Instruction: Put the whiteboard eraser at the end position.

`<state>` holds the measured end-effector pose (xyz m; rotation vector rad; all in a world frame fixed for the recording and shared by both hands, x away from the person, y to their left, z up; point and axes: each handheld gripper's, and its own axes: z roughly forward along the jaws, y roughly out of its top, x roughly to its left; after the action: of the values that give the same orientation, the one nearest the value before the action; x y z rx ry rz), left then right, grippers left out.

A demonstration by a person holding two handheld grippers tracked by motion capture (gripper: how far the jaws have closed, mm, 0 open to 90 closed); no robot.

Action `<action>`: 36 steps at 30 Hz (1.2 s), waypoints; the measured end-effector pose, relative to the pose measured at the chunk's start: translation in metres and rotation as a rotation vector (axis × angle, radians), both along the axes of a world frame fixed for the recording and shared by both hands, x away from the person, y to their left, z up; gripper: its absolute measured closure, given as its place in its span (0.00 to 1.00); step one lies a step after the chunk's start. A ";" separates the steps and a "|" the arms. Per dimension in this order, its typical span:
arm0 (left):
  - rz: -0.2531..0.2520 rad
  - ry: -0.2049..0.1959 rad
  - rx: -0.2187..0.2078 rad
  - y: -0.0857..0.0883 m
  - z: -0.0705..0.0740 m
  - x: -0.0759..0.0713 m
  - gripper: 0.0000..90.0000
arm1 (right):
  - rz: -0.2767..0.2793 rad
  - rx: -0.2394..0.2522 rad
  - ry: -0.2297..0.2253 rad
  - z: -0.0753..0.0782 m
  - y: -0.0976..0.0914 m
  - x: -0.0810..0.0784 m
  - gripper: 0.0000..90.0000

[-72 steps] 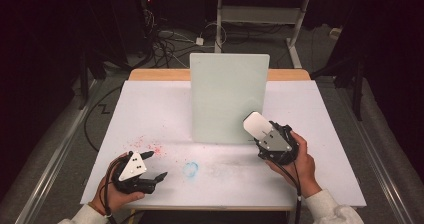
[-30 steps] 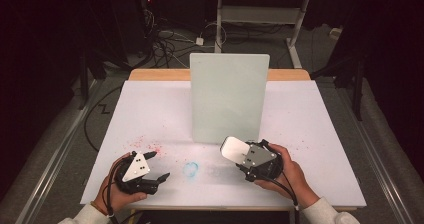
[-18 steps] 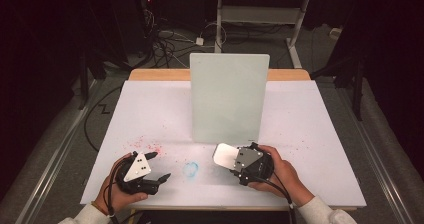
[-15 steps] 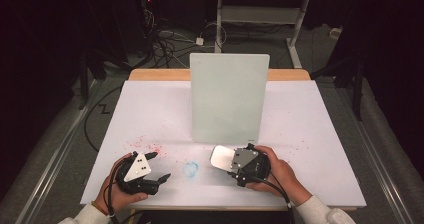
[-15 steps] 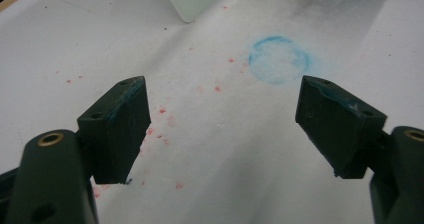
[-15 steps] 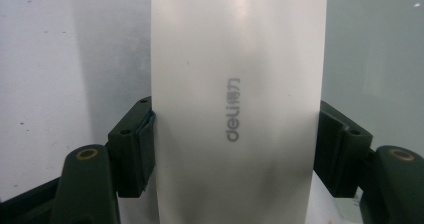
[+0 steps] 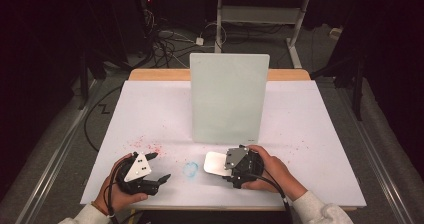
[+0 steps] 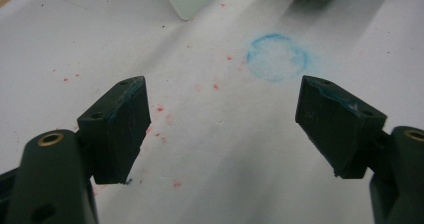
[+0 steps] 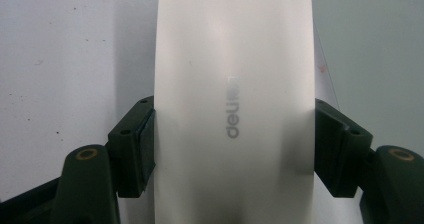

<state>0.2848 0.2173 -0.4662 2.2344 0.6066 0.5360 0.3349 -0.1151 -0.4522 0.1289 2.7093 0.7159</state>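
The right tool [image 7: 222, 165] has its two black jaws pressed against the sides of a white eraser block [image 7: 215, 163], which carries grey lettering on its smooth face [image 9: 232, 109]. The block sits low over the white sheet on the table [image 7: 150, 109], near the front edge, just in front of the pale upright board [image 7: 227, 99] that stands in the middle of the sheet. To the left of the block, a little apart from it, there is a faint blue ring [image 7: 190, 169] smudged on the sheet; from the left tool's camera the same ring [image 8: 276, 56] lies ahead, between the two jaws and beyond them. The left tool [image 7: 159, 166] rests in the person's hand at the front left corner, jaws spread wide with nothing between them, blue streaks showing on the pads [image 8: 122, 119]. Small red specks [image 7: 145, 145] are scattered over the sheet between the left tool and the board. Whether the block actually touches the sheet I cannot tell from here
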 end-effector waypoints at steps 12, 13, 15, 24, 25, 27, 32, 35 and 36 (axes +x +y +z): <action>0.000 -0.001 -0.001 0.000 0.000 -0.001 0.23 | 0.011 0.007 0.006 -0.004 0.005 -0.001 0.33; 0.001 -0.001 -0.001 0.000 0.000 -0.001 0.23 | -0.002 0.021 0.004 -0.003 0.004 -0.002 0.33; 0.002 -0.002 0.000 0.000 0.000 -0.001 0.23 | -0.004 0.054 0.002 0.000 0.002 -0.002 0.33; 0.003 -0.006 0.000 0.001 0.001 -0.001 0.23 | -0.038 0.139 -0.062 0.011 -0.008 -0.006 0.35; 0.003 -0.007 0.000 0.001 0.001 -0.001 0.23 | -0.039 0.150 -0.059 0.013 -0.010 -0.006 0.34; 0.003 -0.007 0.000 0.001 0.001 -0.001 0.23 | -0.056 0.166 -0.072 0.015 -0.014 -0.005 0.34; 0.004 -0.007 -0.001 0.001 0.001 -0.001 0.23 | -0.106 0.196 -0.125 0.021 -0.025 -0.005 0.32; 0.001 -0.005 0.001 0.000 0.001 -0.001 0.23 | -0.142 0.221 -0.155 0.025 -0.031 -0.004 0.32; 0.001 -0.006 0.001 0.000 0.001 -0.001 0.23 | -0.153 0.223 -0.164 0.026 -0.034 -0.004 0.31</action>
<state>0.2835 0.2175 -0.4650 2.2332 0.6039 0.5437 0.3309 -0.1486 -0.4257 0.3130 2.4280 0.9367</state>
